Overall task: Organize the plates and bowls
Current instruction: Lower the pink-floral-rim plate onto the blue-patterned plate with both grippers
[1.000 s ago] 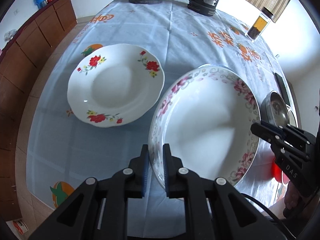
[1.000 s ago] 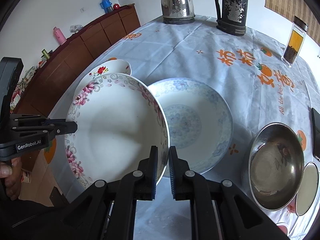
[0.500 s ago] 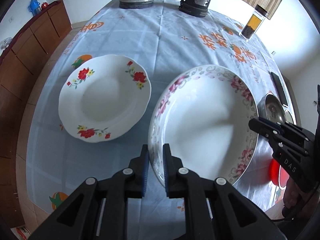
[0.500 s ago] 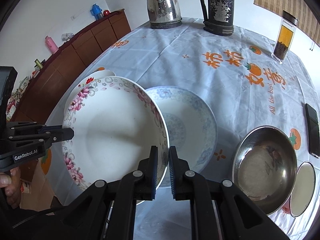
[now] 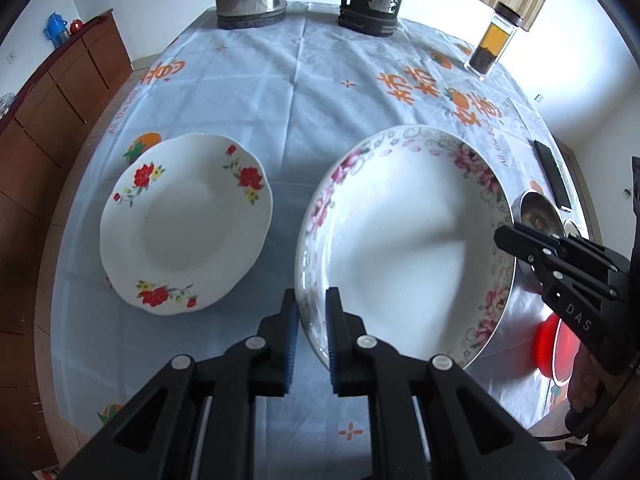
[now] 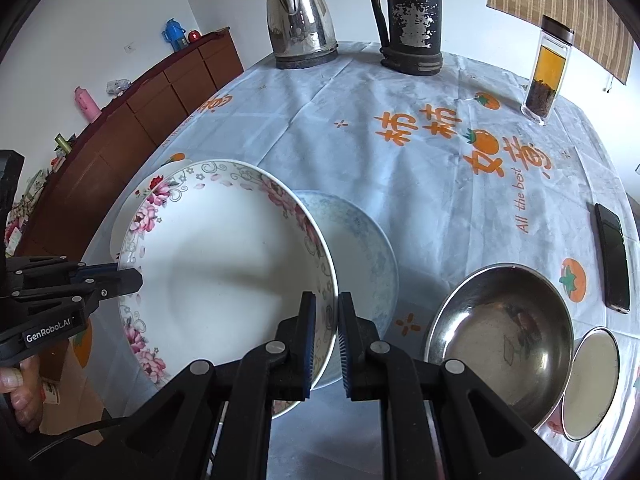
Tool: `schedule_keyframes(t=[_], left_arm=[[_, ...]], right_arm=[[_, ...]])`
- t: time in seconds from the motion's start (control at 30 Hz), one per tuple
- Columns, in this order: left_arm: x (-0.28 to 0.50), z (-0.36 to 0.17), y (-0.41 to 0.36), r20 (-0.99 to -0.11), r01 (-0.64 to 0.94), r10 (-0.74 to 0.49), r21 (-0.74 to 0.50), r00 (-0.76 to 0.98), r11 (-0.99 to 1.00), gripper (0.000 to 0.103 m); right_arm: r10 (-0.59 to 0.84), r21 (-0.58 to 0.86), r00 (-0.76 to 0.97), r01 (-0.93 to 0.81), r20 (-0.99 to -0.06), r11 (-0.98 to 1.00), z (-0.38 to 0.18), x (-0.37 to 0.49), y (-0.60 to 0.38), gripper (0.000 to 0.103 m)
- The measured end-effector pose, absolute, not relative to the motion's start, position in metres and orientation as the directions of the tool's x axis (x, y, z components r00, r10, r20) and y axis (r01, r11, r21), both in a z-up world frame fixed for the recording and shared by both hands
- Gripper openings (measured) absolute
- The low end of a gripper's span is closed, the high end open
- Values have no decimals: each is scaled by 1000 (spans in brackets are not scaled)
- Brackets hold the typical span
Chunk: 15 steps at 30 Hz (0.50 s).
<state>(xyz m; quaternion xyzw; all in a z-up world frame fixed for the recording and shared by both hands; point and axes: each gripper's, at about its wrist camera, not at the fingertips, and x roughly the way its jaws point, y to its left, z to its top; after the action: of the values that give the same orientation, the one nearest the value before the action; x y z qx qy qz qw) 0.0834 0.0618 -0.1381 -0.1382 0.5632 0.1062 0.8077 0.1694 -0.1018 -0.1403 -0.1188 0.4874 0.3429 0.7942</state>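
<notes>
Pink-flowered plate point(image 5: 404, 240), lifted above tablecloth point(image 5: 280, 92), rim pinched by left gripper point(image 5: 311, 316) and right gripper point(image 6: 326, 320) on opposite edges; red-flowered plate point(image 5: 184, 224) beside, blue-patterned plate point(image 6: 360, 248) partly beneath.

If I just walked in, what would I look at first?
First, the big plate with pink flowers, held up above the table by two grippers, the left gripper on one edge and the right gripper on the opposite edge. Next, the plate with red flowers lying on the tablecloth to its left, and the shiny kettle at the far end.
</notes>
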Motion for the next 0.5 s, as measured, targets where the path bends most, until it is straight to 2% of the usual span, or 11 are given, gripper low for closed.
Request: schedule_keyframes(t=[0.5], left_arm=[[107, -145, 55, -943, -297, -10, -115, 333, 948, 10]], right_arm=[[374, 102, 306, -640, -876, 762, -144, 193, -102, 12]])
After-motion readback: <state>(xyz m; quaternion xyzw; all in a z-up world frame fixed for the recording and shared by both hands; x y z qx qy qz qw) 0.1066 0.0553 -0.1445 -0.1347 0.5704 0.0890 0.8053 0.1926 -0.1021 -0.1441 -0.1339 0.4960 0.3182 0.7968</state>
